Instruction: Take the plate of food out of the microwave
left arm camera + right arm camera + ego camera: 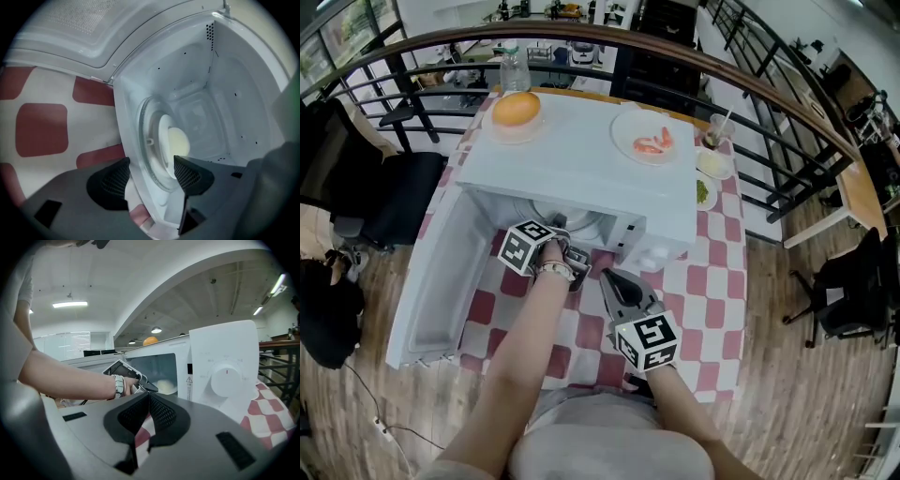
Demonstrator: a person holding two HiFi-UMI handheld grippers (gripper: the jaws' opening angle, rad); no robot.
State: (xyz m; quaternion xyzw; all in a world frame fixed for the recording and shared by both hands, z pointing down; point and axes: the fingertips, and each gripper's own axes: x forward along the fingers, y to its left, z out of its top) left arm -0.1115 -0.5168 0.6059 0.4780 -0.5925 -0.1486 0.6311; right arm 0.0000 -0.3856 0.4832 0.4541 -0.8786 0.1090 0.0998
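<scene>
The white microwave (581, 159) stands with its door (441, 281) swung open to the left. Inside, a white plate (165, 140) with a pale round food (178, 143) rests on the glass turntable (149, 154). My left gripper (151, 178) is at the cavity mouth, open, its jaws straddling the cavity's front lip and the turntable rim, short of the plate. In the head view the left gripper (565, 246) reaches under the microwave top. My right gripper (149, 404) hangs shut and empty in front of the control panel, low over the tablecloth (605, 275). The plate (165, 385) shows through the opening.
On the microwave top sit a plate with an orange bun (517, 111) and a plate of pink food (652, 141). A water bottle (515, 67), a cup with a straw (718, 131) and a small dish of greens (703, 192) stand on the checked tablecloth (712, 281). A railing (769, 103) curves behind.
</scene>
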